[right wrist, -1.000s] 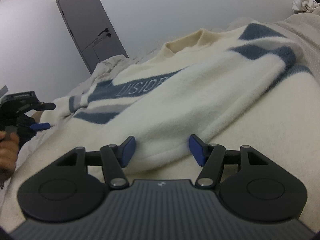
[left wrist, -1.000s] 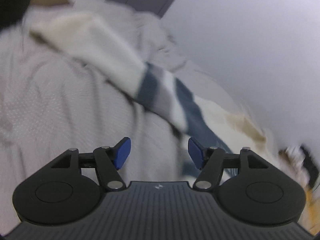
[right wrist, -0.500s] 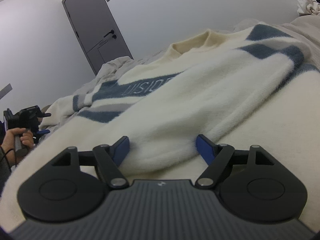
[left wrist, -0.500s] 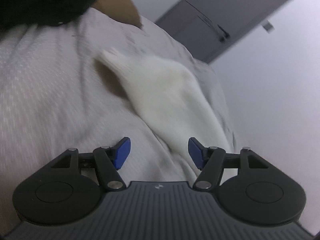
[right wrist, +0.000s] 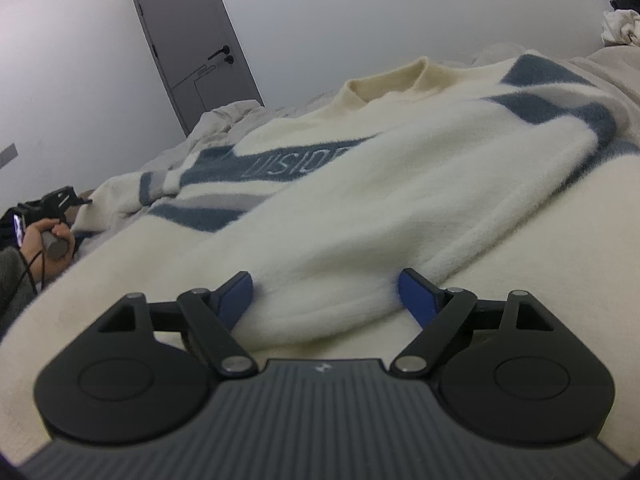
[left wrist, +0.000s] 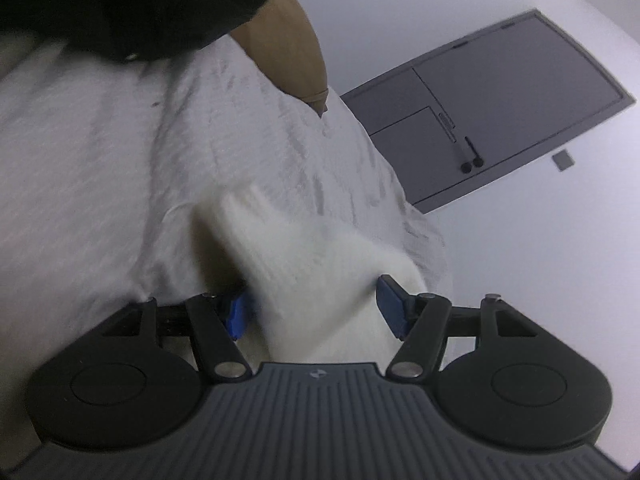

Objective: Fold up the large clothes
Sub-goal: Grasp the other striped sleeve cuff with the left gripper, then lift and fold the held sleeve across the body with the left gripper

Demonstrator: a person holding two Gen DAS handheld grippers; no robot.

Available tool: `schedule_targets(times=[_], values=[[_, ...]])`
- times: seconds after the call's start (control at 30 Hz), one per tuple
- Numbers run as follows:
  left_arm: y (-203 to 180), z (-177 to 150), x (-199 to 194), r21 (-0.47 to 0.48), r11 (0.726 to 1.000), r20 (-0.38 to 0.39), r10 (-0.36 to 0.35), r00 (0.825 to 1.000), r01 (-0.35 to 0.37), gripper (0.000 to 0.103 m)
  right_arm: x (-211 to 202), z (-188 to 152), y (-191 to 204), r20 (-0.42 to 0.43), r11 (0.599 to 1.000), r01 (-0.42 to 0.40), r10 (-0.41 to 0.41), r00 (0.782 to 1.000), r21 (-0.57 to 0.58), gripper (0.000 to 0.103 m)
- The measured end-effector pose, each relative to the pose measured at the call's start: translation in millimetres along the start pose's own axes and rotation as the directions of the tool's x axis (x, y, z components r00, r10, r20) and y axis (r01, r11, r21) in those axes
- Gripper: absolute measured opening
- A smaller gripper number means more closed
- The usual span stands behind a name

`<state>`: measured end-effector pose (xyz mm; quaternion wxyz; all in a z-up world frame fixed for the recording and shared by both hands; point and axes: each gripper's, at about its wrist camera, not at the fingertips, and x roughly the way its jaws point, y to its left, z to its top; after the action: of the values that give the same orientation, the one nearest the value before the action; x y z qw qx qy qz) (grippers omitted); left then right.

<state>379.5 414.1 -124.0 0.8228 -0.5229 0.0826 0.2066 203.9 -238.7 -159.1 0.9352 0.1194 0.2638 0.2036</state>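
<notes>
Sweater [right wrist: 392, 184] sleeve end [left wrist: 304, 264] lies loose between parted jaws.

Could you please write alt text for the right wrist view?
A cream sweater with blue stripes lies flat on a bed, one sleeve folded across it between the open right tongs. A grey door stands behind.

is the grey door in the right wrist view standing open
No, the door sits shut, flush in its frame in the wall behind the sweater.
</notes>
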Motion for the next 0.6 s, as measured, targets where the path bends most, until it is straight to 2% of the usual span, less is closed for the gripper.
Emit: schedule_targets(times=[0.03, 0.1, 0.17, 0.23, 0.3, 0.43, 0.53, 0.6], values=[[-3.8, 2.0, 3.9, 0.02, 1.0, 0.0, 0.016, 1.0, -0.016, 0.067, 0.3, -0.1, 0.0, -0.001, 1.0, 0.001, -0.001, 1.0, 0.0, 0.083], [-12.8, 7.9, 11.2, 0.071, 0.996, 0.003, 0.053, 0.999, -0.054, 0.049, 0.7, 0.0, 0.1, -0.003, 1.0, 0.003, -0.003, 1.0, -0.002, 0.083], [-20.5, 15.1, 14.7, 0.099, 0.991, 0.008, 0.086, 0.996, -0.086, 0.021, 0.1, -0.3, 0.6, -0.003, 1.0, 0.007, -0.007, 1.0, -0.006, 0.083], [-32.9, 24.4, 11.9, 0.148, 0.984, 0.036, 0.092, 0.995, -0.096, 0.014, -0.3, -0.4, 1.3, -0.003, 1.0, 0.01, -0.011, 1.0, -0.009, 0.083], [-54.8, 34.5, 2.9, 0.246, 0.963, 0.077, 0.089, 0.993, -0.105, 0.012, -0.7, 0.2, 2.5, -0.004, 1.0, 0.017, -0.017, 1.0, -0.012, 0.083], [-103.3, 45.4, -20.4, 0.361, 0.929, 0.083, 0.057, 0.995, -0.083, 0.011, -0.1, 1.5, 8.7, -0.011, 0.998, 0.043, -0.044, 0.999, -0.034, 0.083], [-152.8, 38.5, -46.3, 0.48, 0.876, 0.081, 0.002, 0.997, -0.041, 0.011, 0.8, 7.4, 9.8, -0.032, 0.998, 0.054, -0.055, 0.998, -0.015, 0.083], [-187.8, 29.4, -62.1, 0.561, 0.828, 0.067, -0.016, 0.998, -0.024, 0.011, -3.3, 12.7, 7.7, -0.033, 0.999, 0.048, -0.047, 0.998, 0.024, 0.082]])
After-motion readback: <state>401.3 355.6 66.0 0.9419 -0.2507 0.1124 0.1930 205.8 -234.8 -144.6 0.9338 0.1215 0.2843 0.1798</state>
